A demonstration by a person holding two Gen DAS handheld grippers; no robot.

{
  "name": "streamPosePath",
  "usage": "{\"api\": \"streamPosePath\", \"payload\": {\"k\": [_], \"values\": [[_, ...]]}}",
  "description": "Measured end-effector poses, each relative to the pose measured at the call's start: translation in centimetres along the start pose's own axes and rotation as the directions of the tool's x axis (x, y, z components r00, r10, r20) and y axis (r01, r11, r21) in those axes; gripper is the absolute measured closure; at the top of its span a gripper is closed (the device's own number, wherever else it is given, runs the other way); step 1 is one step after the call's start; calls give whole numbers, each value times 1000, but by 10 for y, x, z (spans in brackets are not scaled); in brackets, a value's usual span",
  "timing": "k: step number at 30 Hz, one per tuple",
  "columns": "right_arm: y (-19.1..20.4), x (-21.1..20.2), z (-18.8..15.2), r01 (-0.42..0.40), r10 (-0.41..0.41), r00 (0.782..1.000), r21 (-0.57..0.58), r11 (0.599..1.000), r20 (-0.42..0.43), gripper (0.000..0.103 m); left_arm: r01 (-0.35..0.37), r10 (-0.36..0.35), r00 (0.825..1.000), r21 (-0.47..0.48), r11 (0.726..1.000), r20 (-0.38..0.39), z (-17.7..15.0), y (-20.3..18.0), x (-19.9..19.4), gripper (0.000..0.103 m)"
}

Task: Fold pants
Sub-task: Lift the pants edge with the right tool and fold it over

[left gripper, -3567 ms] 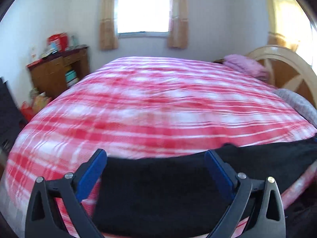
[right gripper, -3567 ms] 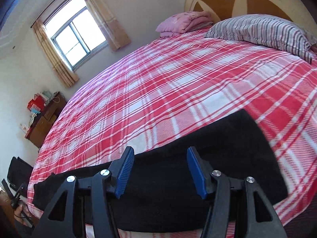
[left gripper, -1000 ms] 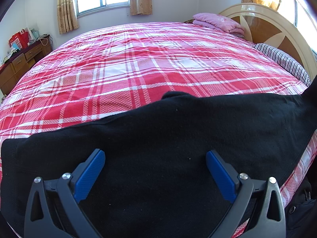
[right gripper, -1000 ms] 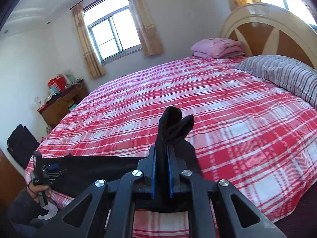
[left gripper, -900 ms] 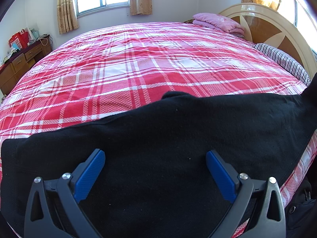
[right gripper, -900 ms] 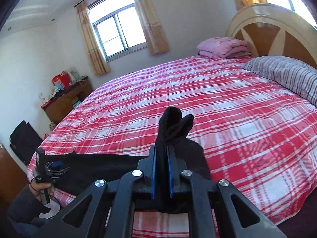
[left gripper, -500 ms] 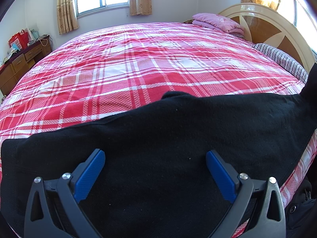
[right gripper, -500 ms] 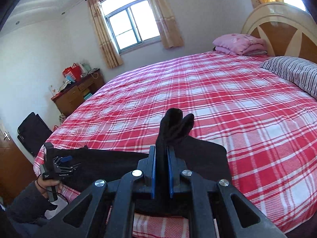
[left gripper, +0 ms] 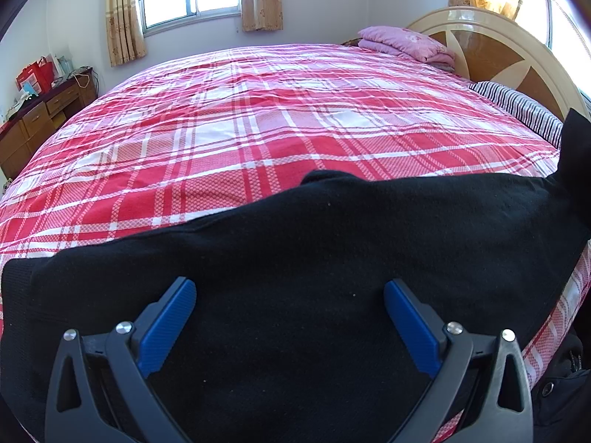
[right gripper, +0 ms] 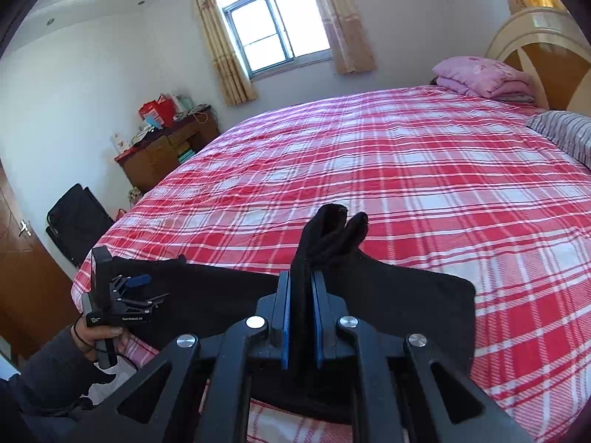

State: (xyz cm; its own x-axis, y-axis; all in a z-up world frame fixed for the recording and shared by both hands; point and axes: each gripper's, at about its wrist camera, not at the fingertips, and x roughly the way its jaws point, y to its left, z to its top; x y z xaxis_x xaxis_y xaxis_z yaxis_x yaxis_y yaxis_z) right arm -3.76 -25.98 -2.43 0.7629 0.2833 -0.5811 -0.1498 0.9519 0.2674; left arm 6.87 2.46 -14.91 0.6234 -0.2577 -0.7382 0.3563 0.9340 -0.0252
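Black pants (left gripper: 314, 251) lie stretched along the near edge of the red plaid bed (left gripper: 258, 118). My left gripper (left gripper: 290, 295) hovers open just above them, blue pads wide apart, nothing between them. My right gripper (right gripper: 301, 284) is shut on one end of the pants (right gripper: 325, 236), which bunches up out of the jaws while the rest (right gripper: 406, 295) trails down onto the bed. In the right wrist view a hand holds the left gripper (right gripper: 142, 289) over the pants' far end at the left. The lifted end shows at the right edge of the left wrist view (left gripper: 574, 147).
A striped pillow (right gripper: 565, 133) and a folded pink blanket (right gripper: 484, 74) lie by the headboard (left gripper: 498, 48). A wooden desk (right gripper: 166, 151) with bags stands under the window wall, a black suitcase (right gripper: 77, 217) beside it. A brown door (right gripper: 22, 265) is at left.
My right gripper has swung leftward along the bed with the pants end in it, lifting more fabric off the bed. The left gripper has stayed still and open.
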Motion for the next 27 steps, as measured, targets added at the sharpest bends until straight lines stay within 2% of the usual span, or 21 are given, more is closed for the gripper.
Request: {"api": "streamPosePath", "payload": {"k": [11, 21, 27], "values": [[56, 59, -6, -93, 82, 991, -95, 991, -110, 93, 1, -1, 1000, 1, 1000, 6, -1, 0, 1, 0], [90, 105, -20, -124, 96, 978, -150, 981, -183, 93, -1, 1, 1000, 2, 1000, 14, -1, 0, 0, 0], [95, 138, -39, -154, 105, 952, -154, 976, -289, 91, -12, 12, 1000, 2, 1000, 21, -2, -2, -1, 0]]}}
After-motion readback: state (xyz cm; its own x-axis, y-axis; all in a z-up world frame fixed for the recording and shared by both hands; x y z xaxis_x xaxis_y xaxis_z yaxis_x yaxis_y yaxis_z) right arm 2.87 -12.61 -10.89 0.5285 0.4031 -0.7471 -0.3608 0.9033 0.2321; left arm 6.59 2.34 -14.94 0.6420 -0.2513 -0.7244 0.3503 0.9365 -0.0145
